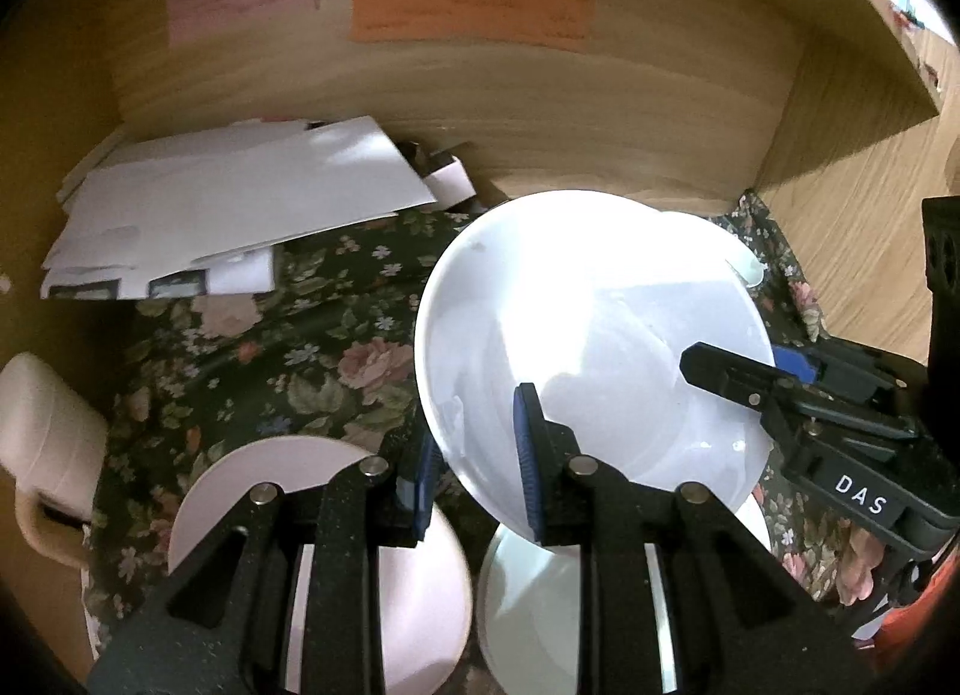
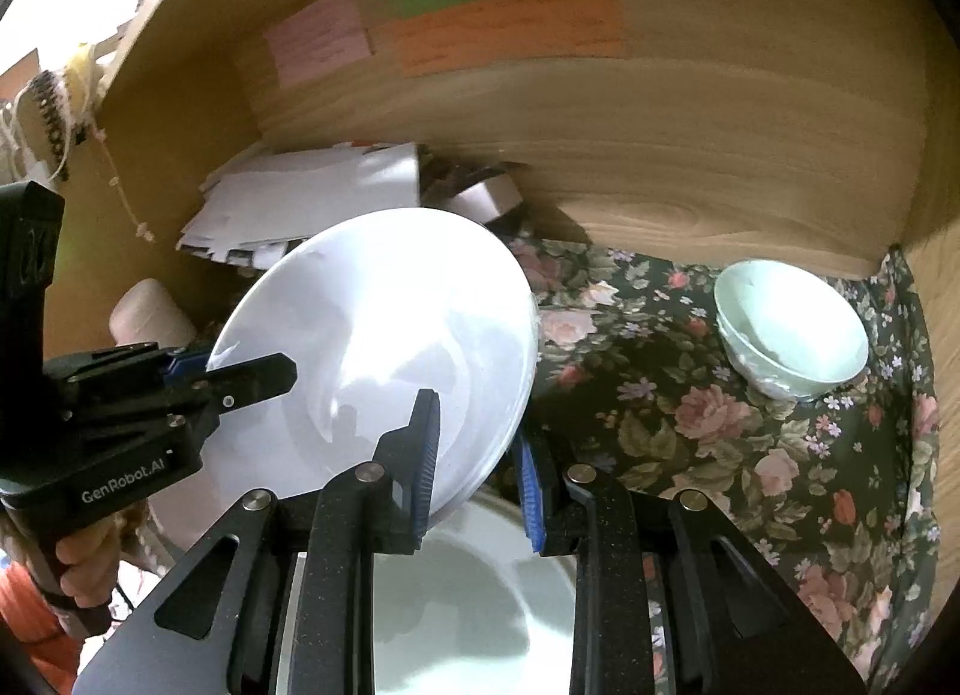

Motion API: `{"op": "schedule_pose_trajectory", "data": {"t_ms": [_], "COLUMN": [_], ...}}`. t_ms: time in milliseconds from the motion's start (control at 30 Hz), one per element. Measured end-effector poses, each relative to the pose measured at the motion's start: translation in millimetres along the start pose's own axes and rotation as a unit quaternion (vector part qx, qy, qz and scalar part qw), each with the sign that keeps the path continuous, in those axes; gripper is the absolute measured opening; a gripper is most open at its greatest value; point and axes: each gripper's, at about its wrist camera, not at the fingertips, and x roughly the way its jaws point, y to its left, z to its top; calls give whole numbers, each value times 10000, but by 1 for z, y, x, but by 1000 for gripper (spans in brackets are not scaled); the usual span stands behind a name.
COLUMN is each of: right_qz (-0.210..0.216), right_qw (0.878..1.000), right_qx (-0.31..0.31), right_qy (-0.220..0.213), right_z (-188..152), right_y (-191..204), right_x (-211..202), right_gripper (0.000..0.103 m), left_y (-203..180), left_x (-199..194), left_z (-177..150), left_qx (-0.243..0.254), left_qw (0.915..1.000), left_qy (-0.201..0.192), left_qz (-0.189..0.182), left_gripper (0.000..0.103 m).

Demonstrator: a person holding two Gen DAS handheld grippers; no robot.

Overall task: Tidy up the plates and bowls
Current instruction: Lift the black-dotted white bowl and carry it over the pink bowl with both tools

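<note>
Nearest the lenses, both claws are clamped narrow on the rim of one large white plate (image 1: 588, 335): the left claw (image 1: 477, 479) pinches its near-left edge, and the right claw (image 2: 477, 473) pinches the opposite edge, so the plate hangs tilted between them, clear of the floral cloth (image 2: 720, 425) that covers the tabletop. Directly under it, close to the claws, lie a pink plate (image 1: 420, 593) and, just beside it, another white dish (image 1: 522, 605); the right wrist view shows a pale dish (image 2: 468, 593) below its fingers, likely that same one. Further off, a pale green bowl (image 2: 792, 329) stands alone near the far right corner, well apart from the plates. At the back, a loose heap of white papers (image 1: 240, 203) rests against the wooden wall, which carries coloured notes (image 1: 468, 5). By the look of it the sorting is at an early-to-middle stage: the white plate is in transit, not yet set on any stack, the pink plate and white dish lie side by side unstacked, and the bowl has no companion yet.
</note>
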Motion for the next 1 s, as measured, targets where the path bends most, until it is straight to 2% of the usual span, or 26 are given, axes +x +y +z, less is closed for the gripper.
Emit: {"op": "schedule_pose_trajectory", "data": {"t_ms": [567,1000], "right_qz": [357,695], "right_qw": [9984,9948], "right_qx": [-429,-615], "right_qy": [78,421], "right_z": [-9,-20], "right_y": [64,107], "right_x": [11,44], "right_gripper": [22,22], "left_y": [58,105], "left_x": [-45,-50], "left_z": [-42,-74], "left_qx": [-438,-787], "left_qw": [9985,9959], "left_qy": [-211,-15], "left_qz": [234,447], "left_gripper": [23,23]}}
